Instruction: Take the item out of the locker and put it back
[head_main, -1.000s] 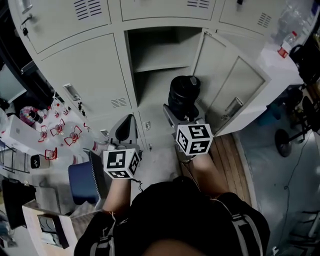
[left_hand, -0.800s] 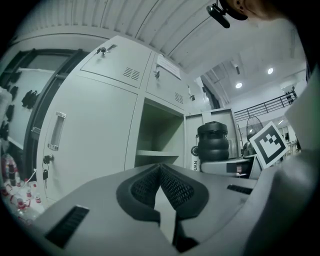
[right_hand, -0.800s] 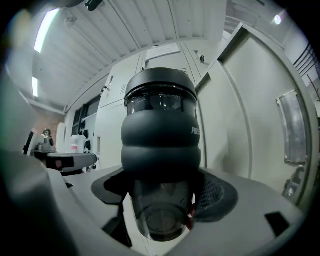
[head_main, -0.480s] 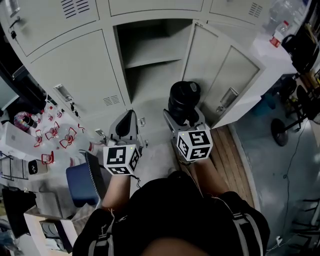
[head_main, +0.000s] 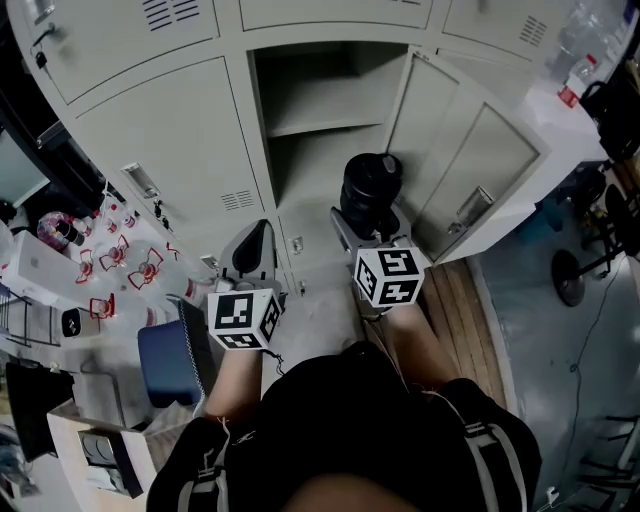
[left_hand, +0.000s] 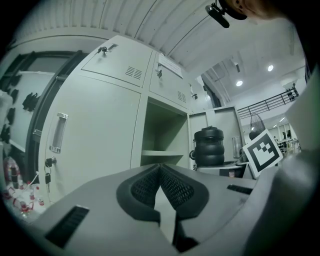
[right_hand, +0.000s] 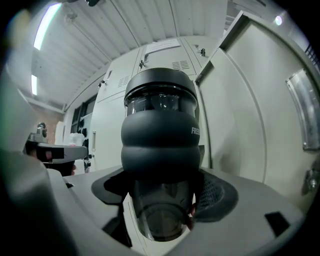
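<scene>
Item: black bottle (right_hand: 160, 125), dark ribbed sleeve over a clear lower body, lid on, upright.

Item place: outside the locker (head_main: 300, 170), carried in the air just before the front edge of the open compartment, toward its right side and near the swung-out door (head_main: 455, 165). Resting on nothing.

Right gripper (head_main: 366, 228): jaws clamped on the bottle's clear lower part, padded faces pressed in from both sides. Bottle standing up out of the jaws, sleeve and lid above them.

Left gripper (left_hand: 160, 186): jaws pressed together, nothing between them. Held low, left of the opening, in front of the shut neighbouring door (head_main: 170, 140).

Locker inside: shelf (head_main: 325, 124) across the compartment with no other item seen on it. Space under the shelf open to the front, its floor partly hidden behind the bottle.

Step in hand: taking-out half judged done, since the bottle is clear of the compartment. Putting-back half judged not yet done.

Next move calls for: a level push forward and slightly left into the space under the shelf, lid kept below the shelf's front edge and sleeve kept off the door's edge. Then base down flat on the compartment floor before the jaws part. No part for the left gripper apparent, door already wide.
</scene>
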